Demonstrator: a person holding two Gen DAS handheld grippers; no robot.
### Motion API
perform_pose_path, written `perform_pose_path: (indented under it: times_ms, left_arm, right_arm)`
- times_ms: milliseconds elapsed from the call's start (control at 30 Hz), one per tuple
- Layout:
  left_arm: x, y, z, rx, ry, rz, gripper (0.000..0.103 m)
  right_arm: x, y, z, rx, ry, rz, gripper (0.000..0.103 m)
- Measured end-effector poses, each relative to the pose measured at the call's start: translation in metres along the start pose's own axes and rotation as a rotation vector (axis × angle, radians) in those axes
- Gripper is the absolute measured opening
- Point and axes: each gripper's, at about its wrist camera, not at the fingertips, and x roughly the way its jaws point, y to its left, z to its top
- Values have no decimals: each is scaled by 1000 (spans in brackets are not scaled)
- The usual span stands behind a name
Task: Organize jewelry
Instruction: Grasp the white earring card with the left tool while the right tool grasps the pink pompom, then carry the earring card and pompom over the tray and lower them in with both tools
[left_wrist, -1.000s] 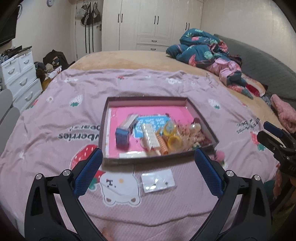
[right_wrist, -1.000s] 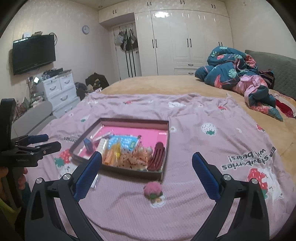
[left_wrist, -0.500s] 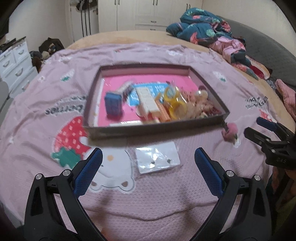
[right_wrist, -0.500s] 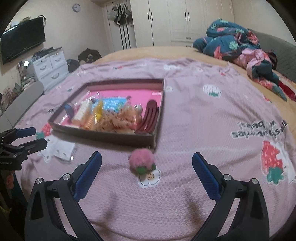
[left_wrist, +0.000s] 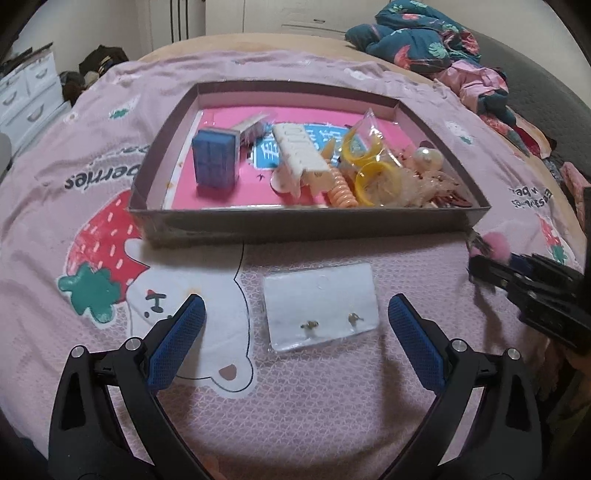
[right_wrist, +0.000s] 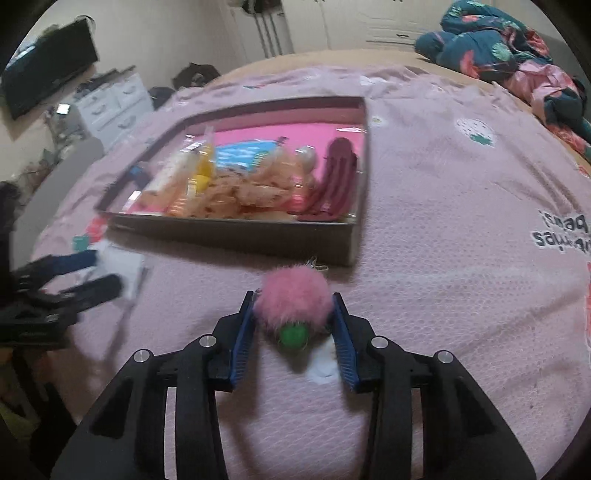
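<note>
The right gripper (right_wrist: 293, 317) has closed its blue pads on the pink pompom (right_wrist: 293, 301) at frame center, just below the tray (right_wrist: 236, 236). The left gripper (left_wrist: 295, 325) is spread wide around the clear earring packet (left_wrist: 321, 306) lying on the pink bedspread (left_wrist: 332, 398), tray above.

The pink bedspread (left_wrist: 303, 398) carries black printed lettering that appears upside down to both cameras. In the left wrist view, at about nine o'clock of the tray (left_wrist: 310, 221), part of a word reads "berries". In the right wrist view, at three o'clock, the print (right_wrist: 561, 232) seems to read "bear" above another word, too blurred to make out. The blue card (left_wrist: 295, 151) in the tray bears white marks that cannot be read.
</note>
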Motion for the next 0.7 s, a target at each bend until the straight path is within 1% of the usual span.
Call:
perform_pose_path:
  times_ms: [33, 100, 133, 167, 200, 300, 400, 567, 700]
  left_arm:
    - [2, 0, 1, -4, 6, -6, 80]
    - [4, -4, 1, 8, 7, -10, 59]
    - [4, -8, 0, 27, 9, -15, 55]
    - [4, -10, 0, 38, 10, -18, 48]
    - [3, -13, -1, 49, 8, -19, 45]
    - [-2, -15, -3, 68, 1, -15, 42]
    - [-11, -12, -5, 64, -7, -33, 36]
    - [-29, -9, -3, 69, -39, -45, 34]
    - [-46, -5, 5, 48, -81, -58, 34]
  right_arm:
    - [-3, 2, -1, 4, -7, 18, 39]
    - [-7, 8, -3, -9, -16, 25, 39]
    - [-7, 10, -3, -15, -19, 23, 39]
    - [-10, 11, -3, -17, -24, 25, 39]
    - [-12, 12, -2, -15, -29, 28, 39]
    - [-17, 14, -1, -14, -46, 32, 39]
    - [-22, 15, -2, -13, -61, 38, 39]
    - [-33, 19, -1, -18, -87, 51, 39]
    - [-41, 26, 0, -33, -104, 54, 39]
